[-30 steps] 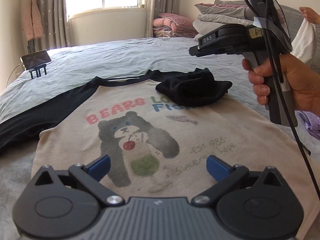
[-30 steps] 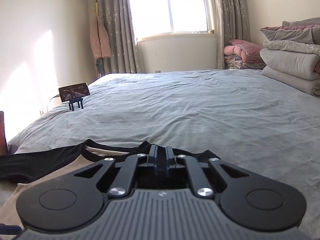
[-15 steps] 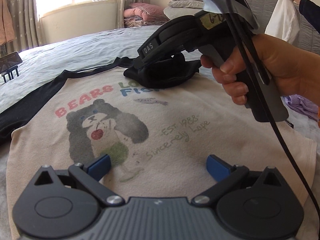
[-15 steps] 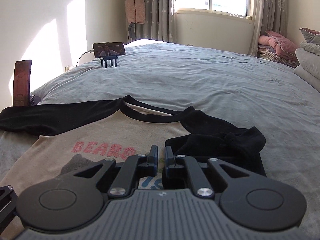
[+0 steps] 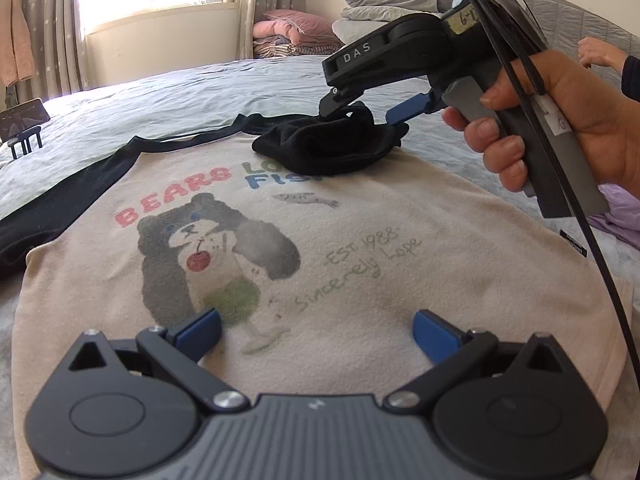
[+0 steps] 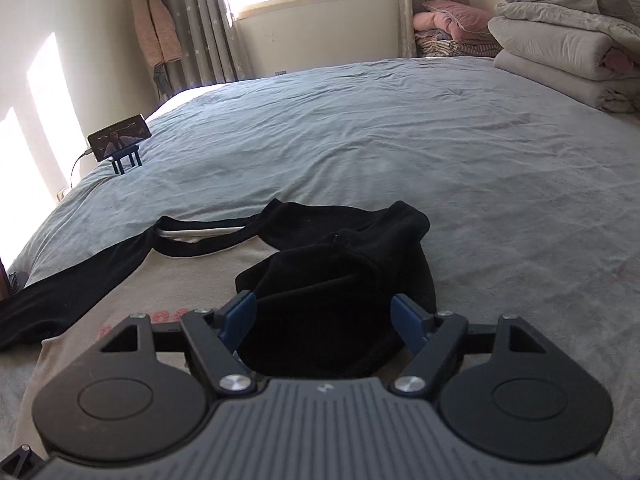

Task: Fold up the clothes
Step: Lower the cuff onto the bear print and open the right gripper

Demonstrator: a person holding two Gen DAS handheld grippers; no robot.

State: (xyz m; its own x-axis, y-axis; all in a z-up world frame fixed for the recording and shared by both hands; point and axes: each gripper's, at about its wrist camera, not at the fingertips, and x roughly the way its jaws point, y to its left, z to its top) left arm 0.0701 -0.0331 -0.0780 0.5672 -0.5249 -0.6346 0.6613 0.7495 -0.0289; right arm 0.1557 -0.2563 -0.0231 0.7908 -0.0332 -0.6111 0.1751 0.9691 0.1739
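A beige T-shirt (image 5: 360, 264) with a bear print and black sleeves lies flat, front up, on the grey bed (image 6: 400, 140). Its right black sleeve (image 5: 332, 148) is bunched up and folded in over the shoulder. My right gripper (image 5: 366, 114), held in a hand, hovers just over that bunch. In the right wrist view its jaws are opening, and the black sleeve (image 6: 340, 272) lies between the blue pads (image 6: 240, 316) without being pressed. My left gripper (image 5: 316, 326) stands open low over the shirt's lower front, with nothing in it. The left sleeve (image 6: 72, 296) stretches out flat.
A phone on a small stand (image 6: 120, 144) sits at the bed's far left edge. Folded quilts (image 6: 560, 48) and pink pillows (image 6: 452, 16) are stacked at the far right. Another person's hand (image 5: 600, 54) shows at the right, and a purple garment (image 5: 624, 216) lies beside the shirt.
My right gripper came down towards the bunched black sleeve and its jaws went from shut to apart. The left gripper stayed open over the shirt's lower front.
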